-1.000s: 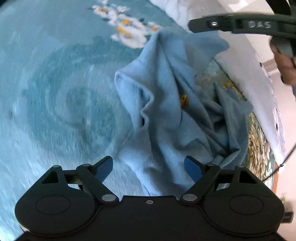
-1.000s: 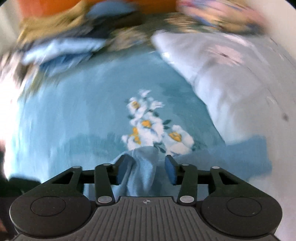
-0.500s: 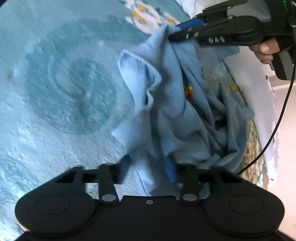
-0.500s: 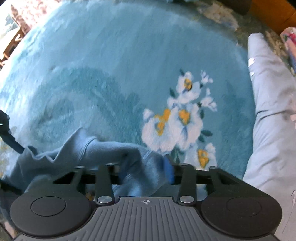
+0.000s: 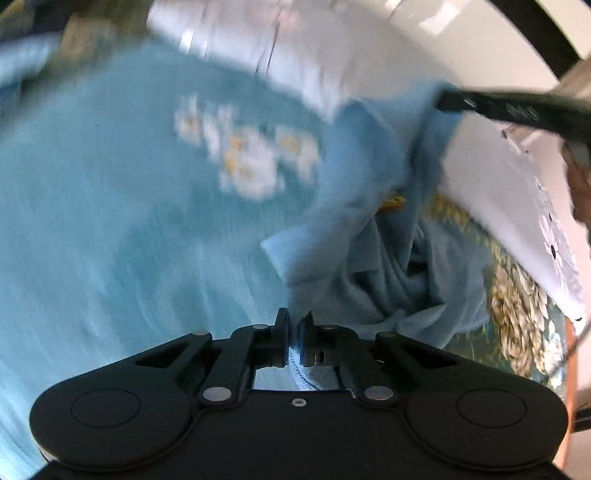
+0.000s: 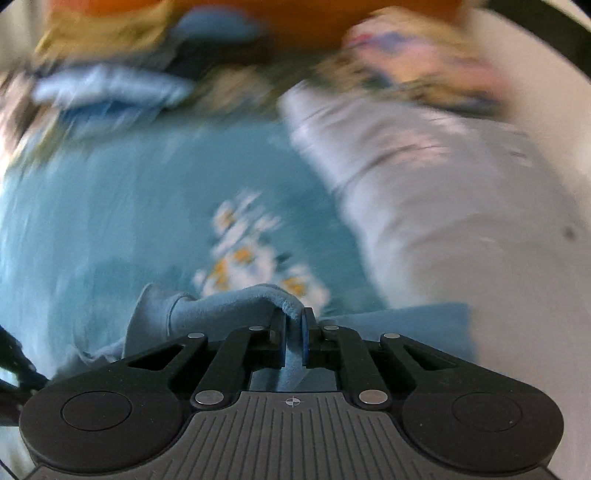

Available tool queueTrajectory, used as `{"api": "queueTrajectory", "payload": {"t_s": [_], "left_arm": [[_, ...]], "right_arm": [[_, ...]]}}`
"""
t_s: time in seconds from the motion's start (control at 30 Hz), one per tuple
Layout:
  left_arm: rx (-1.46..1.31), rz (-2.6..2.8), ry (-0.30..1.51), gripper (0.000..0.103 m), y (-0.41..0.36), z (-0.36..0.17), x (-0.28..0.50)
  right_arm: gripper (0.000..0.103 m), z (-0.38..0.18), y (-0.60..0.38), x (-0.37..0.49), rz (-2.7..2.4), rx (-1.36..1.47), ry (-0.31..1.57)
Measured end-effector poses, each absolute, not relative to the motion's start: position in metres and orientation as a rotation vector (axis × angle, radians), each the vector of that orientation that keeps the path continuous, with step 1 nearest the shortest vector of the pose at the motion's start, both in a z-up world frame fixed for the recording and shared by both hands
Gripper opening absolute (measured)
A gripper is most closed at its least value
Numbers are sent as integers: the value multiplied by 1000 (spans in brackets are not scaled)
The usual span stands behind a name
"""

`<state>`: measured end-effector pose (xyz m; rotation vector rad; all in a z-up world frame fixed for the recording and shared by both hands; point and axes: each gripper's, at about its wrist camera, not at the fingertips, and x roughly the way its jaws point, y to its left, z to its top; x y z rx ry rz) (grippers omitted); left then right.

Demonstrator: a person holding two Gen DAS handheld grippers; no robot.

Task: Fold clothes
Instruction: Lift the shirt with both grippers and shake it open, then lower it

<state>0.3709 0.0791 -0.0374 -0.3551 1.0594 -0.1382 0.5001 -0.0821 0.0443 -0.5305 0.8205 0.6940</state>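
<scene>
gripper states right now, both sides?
Left gripper: closed on the light blue garment.
Right gripper: closed on another part of the same garment.

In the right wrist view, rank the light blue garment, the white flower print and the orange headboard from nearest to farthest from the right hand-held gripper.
1. Light blue garment: clamped in the right hand-held gripper, trailing left.
2. White flower print: on the teal blanket just ahead.
3. Orange headboard: along the top edge, beyond the blurred clothes pile.

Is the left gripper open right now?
No, the left gripper has its fingers pinched shut on the light blue garment.
</scene>
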Motion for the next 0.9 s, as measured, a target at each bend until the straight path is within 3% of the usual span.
{"api": "queueTrajectory", "payload": {"t_s": [0.37,0.57,0.7,0.9], "left_arm": [[56,-256,630,2,110,167,414],[185,-337,438,2,117,260,381],[248,-410,359,2,129,297,337],[360,-515,334,3,132,314,284]], "right_arm": [[6,219,-144,423,340,-266,506],[6,298,-151,360,271,-226,355],[6,337,-155,300,254,-183,297],[6,363,-162,229,265,-171,292]]}}
